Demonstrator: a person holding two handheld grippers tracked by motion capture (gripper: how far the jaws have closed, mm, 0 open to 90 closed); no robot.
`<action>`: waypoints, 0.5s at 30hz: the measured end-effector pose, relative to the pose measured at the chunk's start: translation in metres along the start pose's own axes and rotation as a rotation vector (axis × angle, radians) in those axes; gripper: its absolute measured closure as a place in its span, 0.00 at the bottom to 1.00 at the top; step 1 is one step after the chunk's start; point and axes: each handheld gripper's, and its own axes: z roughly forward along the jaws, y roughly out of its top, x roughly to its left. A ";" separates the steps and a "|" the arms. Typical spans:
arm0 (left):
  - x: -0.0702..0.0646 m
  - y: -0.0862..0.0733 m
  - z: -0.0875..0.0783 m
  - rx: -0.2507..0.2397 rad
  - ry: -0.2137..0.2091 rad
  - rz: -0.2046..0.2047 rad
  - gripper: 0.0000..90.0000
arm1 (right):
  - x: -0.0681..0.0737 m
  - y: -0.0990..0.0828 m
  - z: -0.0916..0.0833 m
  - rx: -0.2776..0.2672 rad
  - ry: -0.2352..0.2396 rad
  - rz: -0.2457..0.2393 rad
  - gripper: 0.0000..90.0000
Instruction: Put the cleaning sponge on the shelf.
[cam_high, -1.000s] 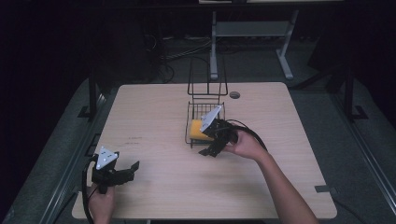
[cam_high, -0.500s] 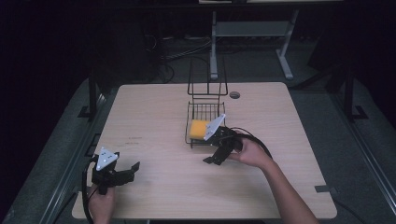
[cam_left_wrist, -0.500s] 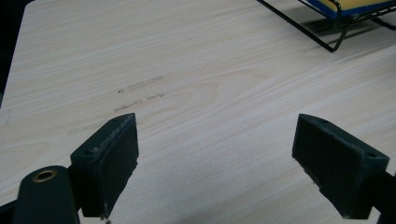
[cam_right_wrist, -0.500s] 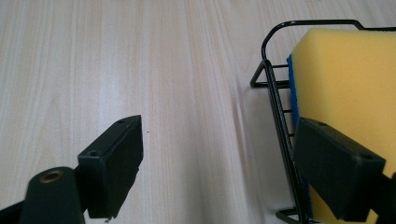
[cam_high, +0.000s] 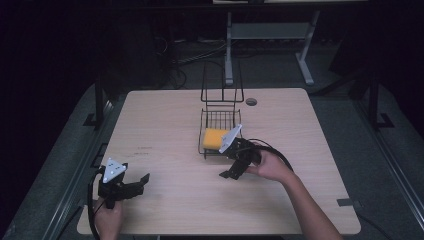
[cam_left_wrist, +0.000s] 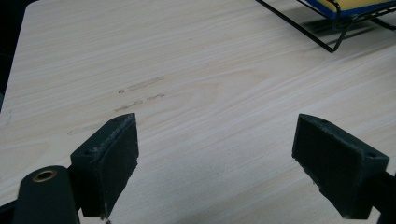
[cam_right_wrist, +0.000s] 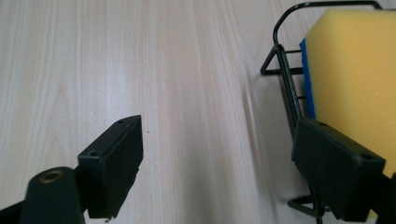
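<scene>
Sponge (cam_high: 214, 138) sits in the wire rack (cam_high: 219, 134). Right gripper (cam_high: 229, 174) beside it on the bench (cam_high: 170, 120), fingers spread, empty — back off straight, clear the wire. Left gripper (cam_high: 145, 178) fingers spread too, empty.

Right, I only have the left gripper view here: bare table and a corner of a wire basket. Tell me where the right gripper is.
Observer: The right gripper sits just in front of the wire basket, near the table's middle, held in the person's right hand.
Operator: Give me its jaw state.
Observer: Open. In the right gripper view the two jaws stand wide apart with bare wood between them, holding nothing.
Operator: Now report what's in the basket.
Observer: A yellow sponge with a blue layer along one side lies in it.
Operator: Describe the basket's back end.
Observer: A tall wire frame rises from it, on the far side.
</scene>
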 end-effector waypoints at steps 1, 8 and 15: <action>0.000 0.000 0.000 0.000 0.001 -0.002 0.16 | 0.000 -0.001 0.000 -0.002 -0.001 -0.002 0.18; 0.000 0.000 0.000 0.001 0.000 -0.002 0.16 | 0.002 -0.008 0.003 0.004 0.005 0.008 0.18; 0.000 0.000 0.001 0.003 -0.001 -0.003 0.16 | 0.003 -0.013 0.002 0.001 0.001 0.013 0.18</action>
